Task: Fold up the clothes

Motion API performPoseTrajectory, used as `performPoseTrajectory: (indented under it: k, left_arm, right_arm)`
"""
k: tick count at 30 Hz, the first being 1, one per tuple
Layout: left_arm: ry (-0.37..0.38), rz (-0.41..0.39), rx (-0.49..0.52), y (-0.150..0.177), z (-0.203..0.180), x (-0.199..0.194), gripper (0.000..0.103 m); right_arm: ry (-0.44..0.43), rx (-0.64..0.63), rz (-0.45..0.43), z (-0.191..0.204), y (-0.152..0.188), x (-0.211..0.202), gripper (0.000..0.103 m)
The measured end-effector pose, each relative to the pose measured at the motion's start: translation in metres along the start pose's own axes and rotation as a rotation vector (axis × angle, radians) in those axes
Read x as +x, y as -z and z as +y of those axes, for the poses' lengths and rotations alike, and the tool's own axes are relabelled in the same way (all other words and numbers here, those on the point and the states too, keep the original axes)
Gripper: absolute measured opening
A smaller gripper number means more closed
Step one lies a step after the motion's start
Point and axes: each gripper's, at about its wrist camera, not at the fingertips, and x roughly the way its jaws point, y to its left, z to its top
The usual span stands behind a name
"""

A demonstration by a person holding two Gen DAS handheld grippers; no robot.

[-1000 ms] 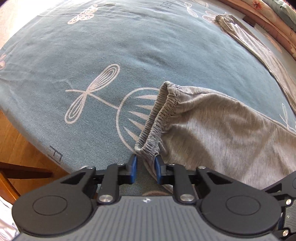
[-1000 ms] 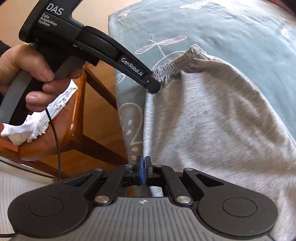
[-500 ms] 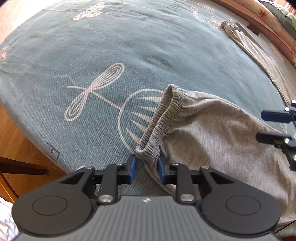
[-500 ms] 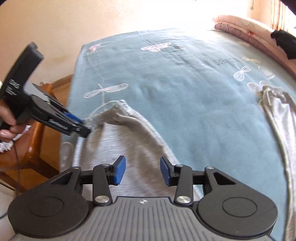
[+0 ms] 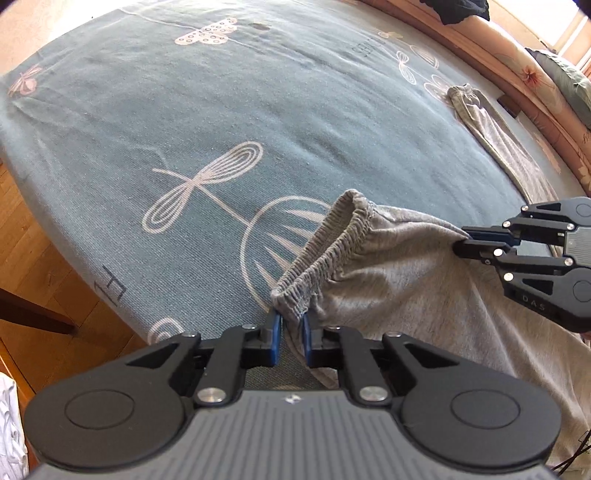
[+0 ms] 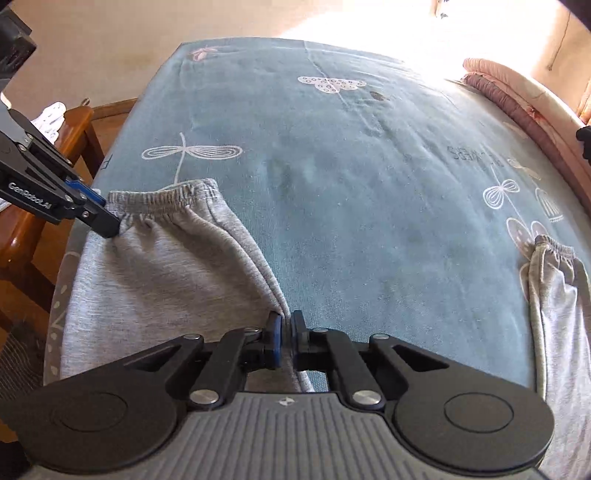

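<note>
Grey sweatpants lie on a teal patterned bed cover (image 5: 221, 110). One leg (image 5: 406, 288) ends in a ribbed elastic cuff (image 5: 332, 243) near the bed's edge. My left gripper (image 5: 290, 325) has the cuff's near corner between its blue pads, and its jaws are closing on it; the right wrist view shows its tip (image 6: 107, 225) pinching that corner. My right gripper (image 6: 285, 325) is closing on the long side edge of the same leg (image 6: 166, 273), with the fabric fold between its pads; the left wrist view shows this gripper (image 5: 461, 240) too. The other leg (image 6: 554, 314) lies apart at the right.
A wooden chair (image 6: 74, 125) with white cloth on it stands beside the bed corner, over wooden floor (image 5: 44, 280). Pink bedding (image 5: 517, 74) runs along the far right side of the bed. A dark item (image 5: 461, 11) lies at the top.
My right gripper left the near hem, opened, swung across the leg to its far side edge and closed there. The left gripper stayed at the cuff corner and narrowed on it.
</note>
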Motion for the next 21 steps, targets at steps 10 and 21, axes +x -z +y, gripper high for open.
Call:
performPoseTrajectory:
  k: [10, 21]
  left_arm:
    - [-0.066, -0.038, 0.078, -0.003, -0.001, -0.026, 0.039]
    - [0.205, -0.008, 0.222, -0.022, -0.058, 0.001, 0.041]
  right_arm:
    - [-0.015, 0.144, -0.054, -0.006, 0.014, -0.037, 0.032]
    - [-0.081, 0.281, 0.045, -0.003, 0.037, -0.01, 0.032]
